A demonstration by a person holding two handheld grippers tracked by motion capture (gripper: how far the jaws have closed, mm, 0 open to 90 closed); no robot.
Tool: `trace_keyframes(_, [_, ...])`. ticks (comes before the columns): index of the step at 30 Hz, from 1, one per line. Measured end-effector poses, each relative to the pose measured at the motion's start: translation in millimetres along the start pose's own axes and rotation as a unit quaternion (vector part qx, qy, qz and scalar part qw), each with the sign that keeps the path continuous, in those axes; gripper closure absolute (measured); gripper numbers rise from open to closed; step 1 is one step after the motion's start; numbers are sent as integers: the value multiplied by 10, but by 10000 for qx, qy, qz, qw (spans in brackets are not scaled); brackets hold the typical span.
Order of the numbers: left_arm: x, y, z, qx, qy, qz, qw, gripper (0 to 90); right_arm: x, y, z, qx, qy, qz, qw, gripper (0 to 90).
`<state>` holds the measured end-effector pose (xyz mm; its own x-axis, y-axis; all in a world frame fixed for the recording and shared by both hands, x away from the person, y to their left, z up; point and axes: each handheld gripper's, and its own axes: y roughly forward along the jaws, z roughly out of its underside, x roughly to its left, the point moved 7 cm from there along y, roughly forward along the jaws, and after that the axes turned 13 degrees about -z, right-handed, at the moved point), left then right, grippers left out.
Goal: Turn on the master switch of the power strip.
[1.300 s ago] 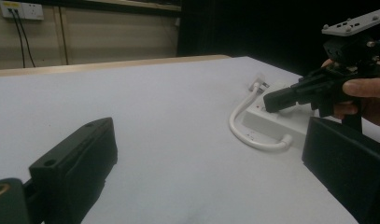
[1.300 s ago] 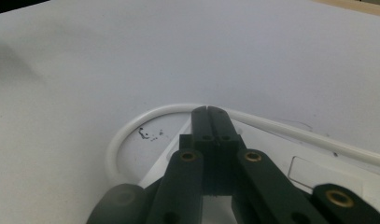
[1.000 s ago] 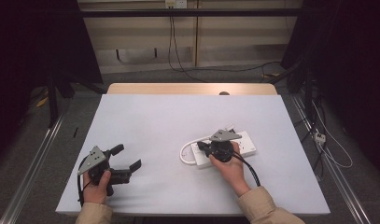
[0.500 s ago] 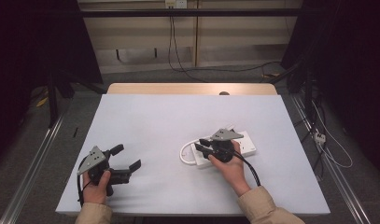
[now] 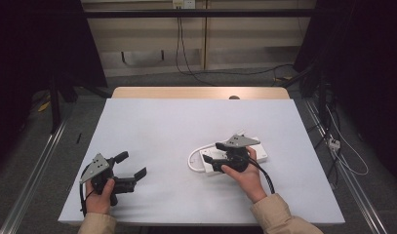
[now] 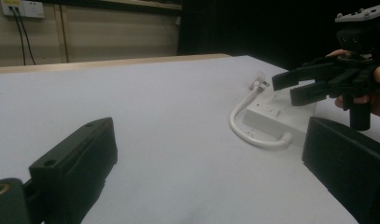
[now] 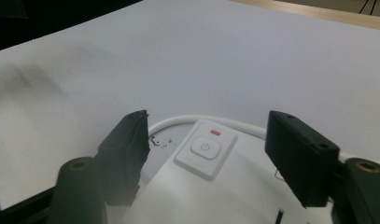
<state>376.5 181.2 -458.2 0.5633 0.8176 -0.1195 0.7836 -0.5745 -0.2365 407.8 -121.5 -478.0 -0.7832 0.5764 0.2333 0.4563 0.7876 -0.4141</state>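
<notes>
The right hand-held gripper (image 7: 204,154), its jaws just opened and empty over the power strip (image 5: 257,152), could nudge the switch (image 7: 205,148) if it dips.

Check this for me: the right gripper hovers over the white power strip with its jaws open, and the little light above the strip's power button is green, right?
Not quite. The light above the power button is red, not green, as the right gripper view shows. The rest holds: the right gripper hovers over the white power strip with its jaws open, having just been opening, with nothing gripped between them.
</notes>
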Motion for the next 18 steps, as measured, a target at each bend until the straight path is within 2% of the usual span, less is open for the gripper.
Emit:
trace_keyframes(4, [1, 7, 7, 27, 41, 4, 10000, 28, 1, -72, 23, -16, 60, -45, 10000, 204])
trace_keyframes(10, [-15, 15, -5, 8, 0, 10, 10000, 28, -8, -210, 35, -125, 109, 1, 9999, 193])
trace_keyframes(18, [-16, 16, -6, 6, -4, 13, 10000, 28, -3, -338, 80, -132, 5, 35, 9999, 174])
